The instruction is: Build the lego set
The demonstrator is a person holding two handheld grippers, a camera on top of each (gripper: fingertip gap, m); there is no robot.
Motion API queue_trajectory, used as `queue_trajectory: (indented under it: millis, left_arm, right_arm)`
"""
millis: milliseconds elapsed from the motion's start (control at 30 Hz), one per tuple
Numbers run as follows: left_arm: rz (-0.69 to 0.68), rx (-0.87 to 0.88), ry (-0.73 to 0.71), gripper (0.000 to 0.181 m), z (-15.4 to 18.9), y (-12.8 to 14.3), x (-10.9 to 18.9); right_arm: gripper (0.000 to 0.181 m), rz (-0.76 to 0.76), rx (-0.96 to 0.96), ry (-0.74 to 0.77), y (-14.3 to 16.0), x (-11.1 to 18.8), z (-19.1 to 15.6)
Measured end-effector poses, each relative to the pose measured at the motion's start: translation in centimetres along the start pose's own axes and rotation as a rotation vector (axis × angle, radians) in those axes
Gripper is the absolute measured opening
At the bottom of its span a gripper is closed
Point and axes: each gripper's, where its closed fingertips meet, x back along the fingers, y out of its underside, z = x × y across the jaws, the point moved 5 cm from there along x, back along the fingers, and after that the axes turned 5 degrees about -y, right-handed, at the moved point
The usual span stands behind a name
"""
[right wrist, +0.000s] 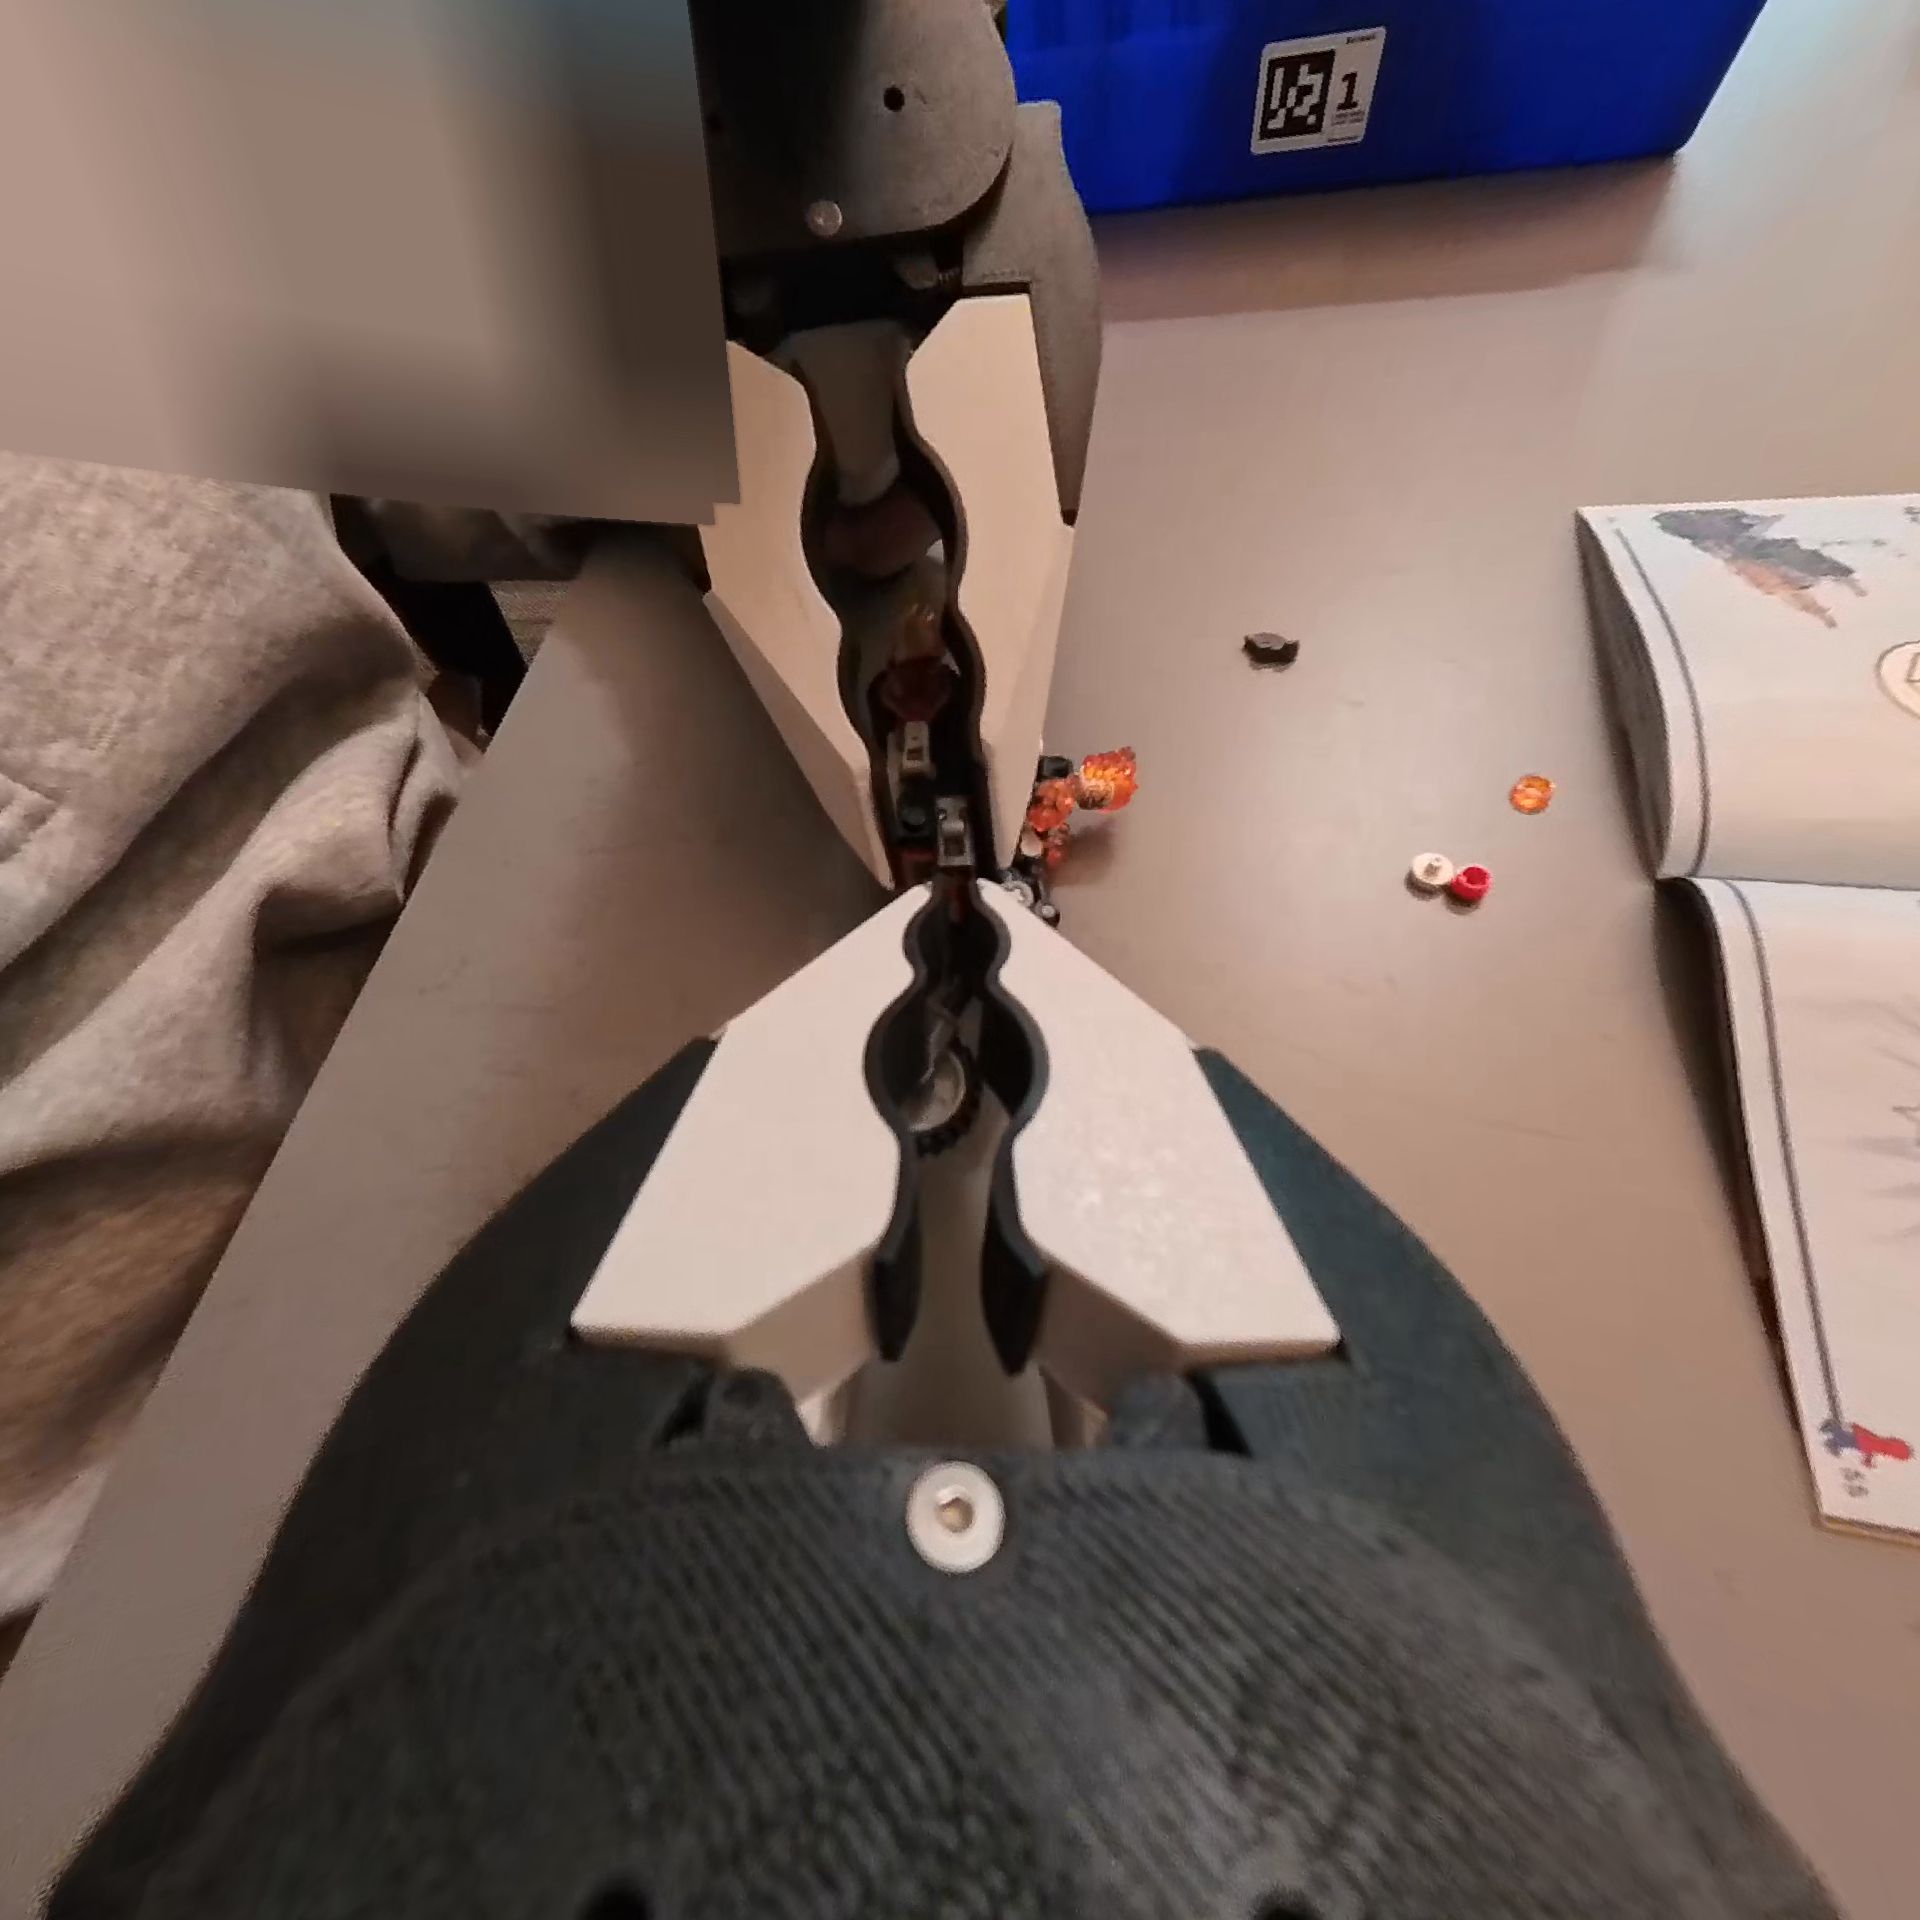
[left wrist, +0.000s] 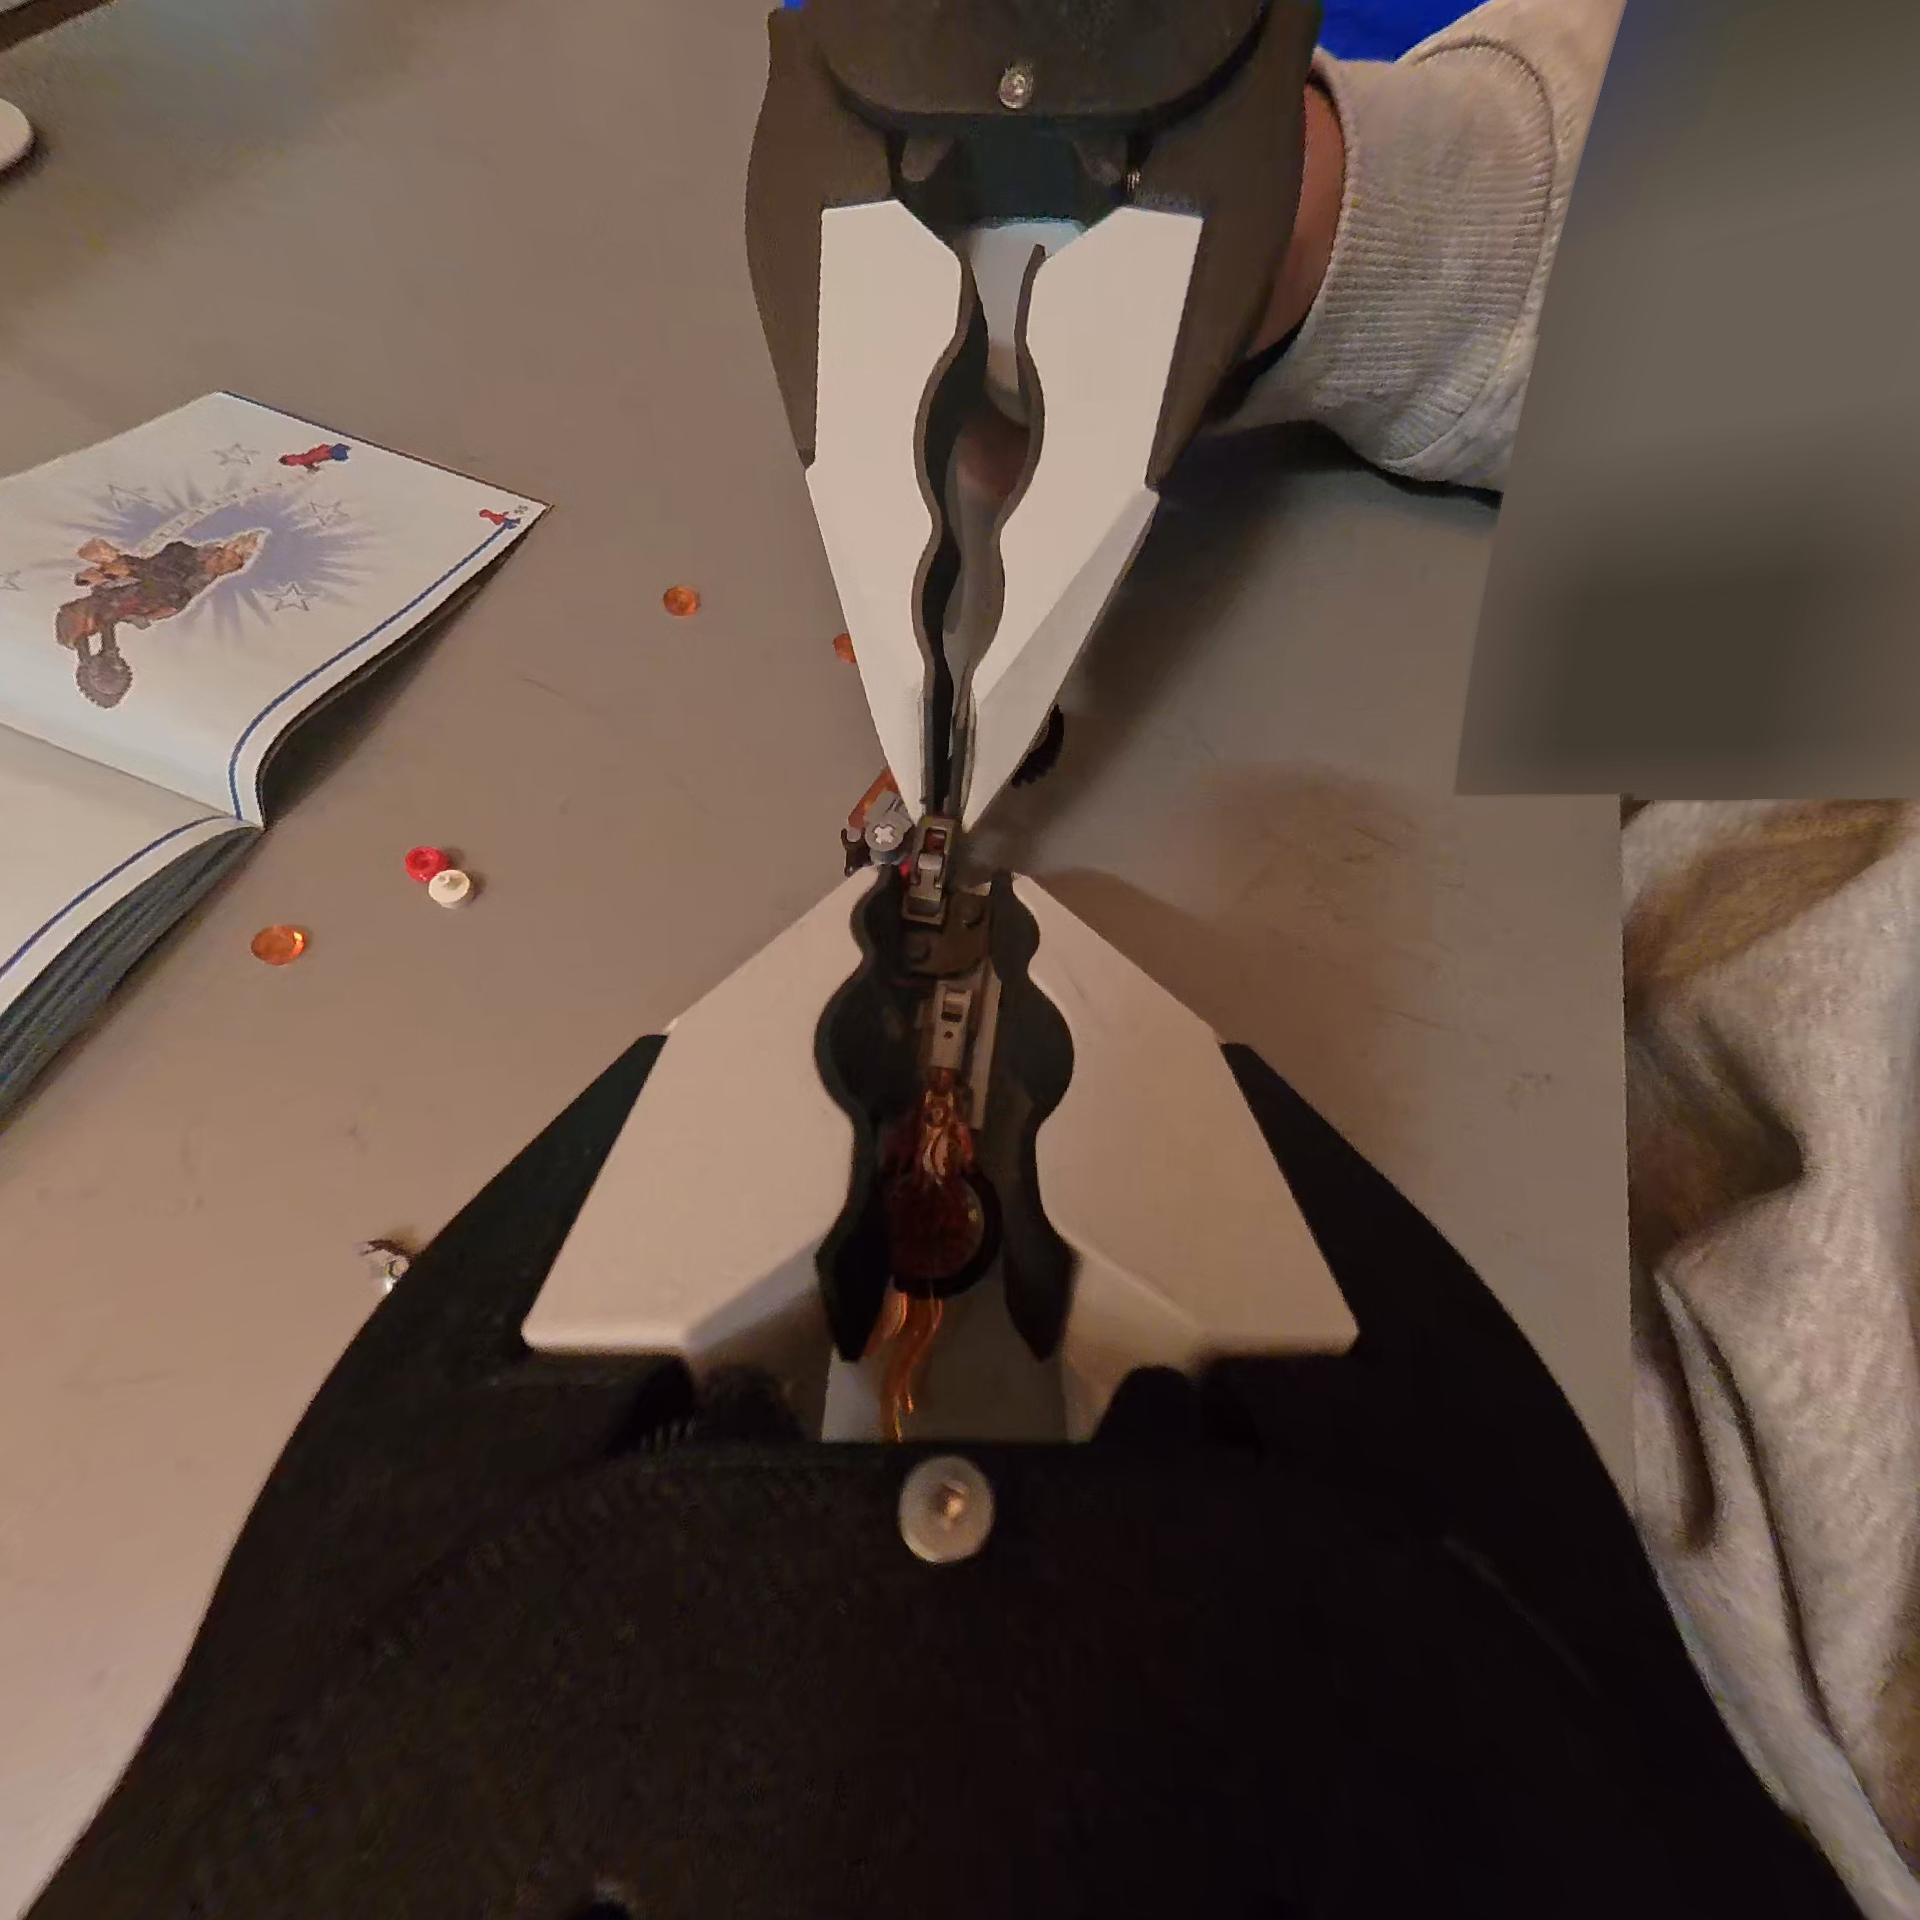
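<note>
Surface: grey table (left wrist: 520, 260), loose studs by booklet (left wrist: 208, 582)
L gripper (left wrist: 940, 894): clamped on lego assembly (left wrist: 940, 997)
R gripper (right wrist: 951, 914): clamped on lego part (right wrist: 940, 1081), tip-to-tip
Label: printed marker tag (right wrist: 1317, 91) on blue bin (right wrist: 1507, 125)

Left gripper (left wrist: 940, 883): black body, white fingers w/ dark wavy pads. Right gripper (right wrist: 951, 899): same colours. Lego piece (left wrist: 935, 1049) is grey & black w/ see-through orange flames. Table (left wrist: 520, 260) is plain grey-brown. Small studs: one red (left wrist: 423, 861), one white (left wrist: 451, 887), one clear orange (left wrist: 277, 943). Booklet (left wrist: 187, 582): pale blue-white, blue border line, star pattern. Bin (right wrist: 1455, 94) is bright blue w/ black & white tag. Sleeve (left wrist: 1434, 260) is light grey knit.
</note>
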Motion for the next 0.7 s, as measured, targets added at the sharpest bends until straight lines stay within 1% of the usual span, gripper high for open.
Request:
queue_trajectory:
  millis: [700]
  left_arm:
    - [0.002, -0.010, -0.013, 0.016, 0.02, -0.01, 0.01]
  right_arm:
    - [0.000, 0.016, 0.011, 0.033, 0.06, 0.29, -0.08]
